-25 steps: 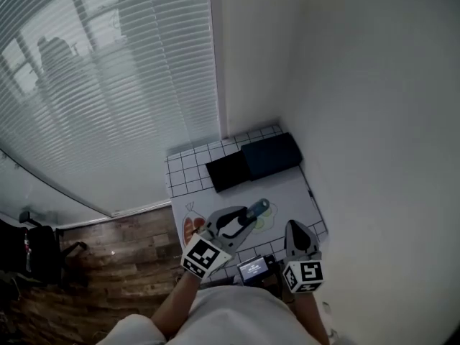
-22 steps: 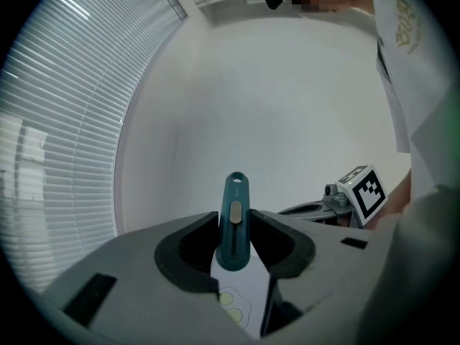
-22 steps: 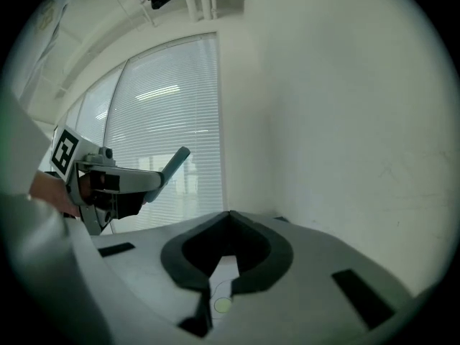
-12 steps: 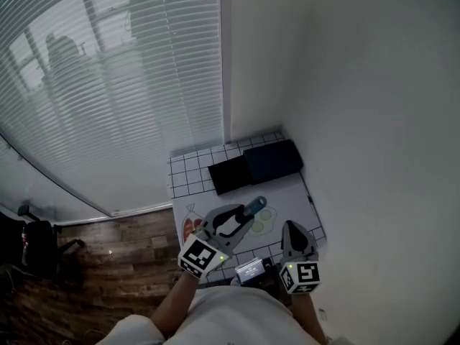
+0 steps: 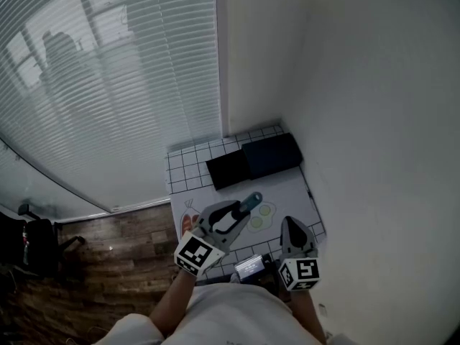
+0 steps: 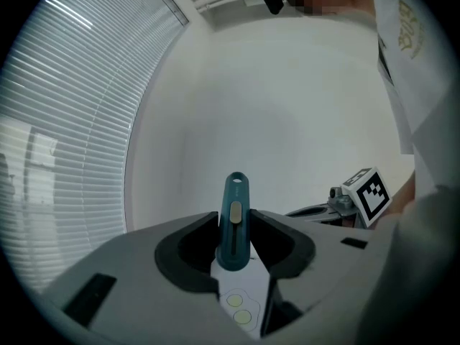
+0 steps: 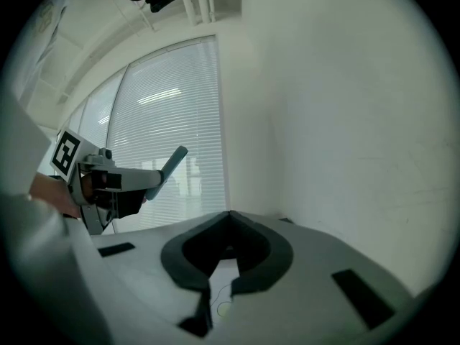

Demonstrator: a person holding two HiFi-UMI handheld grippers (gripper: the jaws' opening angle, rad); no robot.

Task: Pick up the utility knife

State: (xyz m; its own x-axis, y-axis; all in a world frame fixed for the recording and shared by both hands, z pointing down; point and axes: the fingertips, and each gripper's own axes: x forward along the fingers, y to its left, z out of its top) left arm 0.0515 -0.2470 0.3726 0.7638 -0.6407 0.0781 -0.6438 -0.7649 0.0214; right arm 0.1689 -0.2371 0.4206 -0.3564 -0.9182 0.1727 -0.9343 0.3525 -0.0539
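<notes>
Scarcely anything has shifted since the earlier frame: the left gripper [image 5: 236, 211] still carries the utility knife [image 5: 251, 202] above the table [image 5: 188, 165], and the right gripper [image 5: 289, 223] still hangs beside it. In the head view we see the knife's teal handle jutting past the jaw tips toward the far corner, with its gripped end hidden by the gripper body. The table's near edge is covered by both grippers and the person's white garment [image 5: 230, 315]. A small lit screen [image 5: 250, 267] shows only in part between the marker cubes. At the far end a black box [image 5: 228, 169] and a dark blue box [image 5: 272, 154] lie side by side, touching; both look closed, and we cannot see their contents. In the left gripper view the jaws stand fairly wide yet clamp the knife from both sides. It stands upright between the pads with its slider toward the camera, and we make out no blade. Through the gap below, two pale circles printed on the mat [image 6: 239, 309] appear. In the right gripper view the pads meet at their tips with nothing between them. The left gripper and the knife show at the left against the blinds [image 7: 180, 113], and a blurred sleeve fills the lower left.
</notes>
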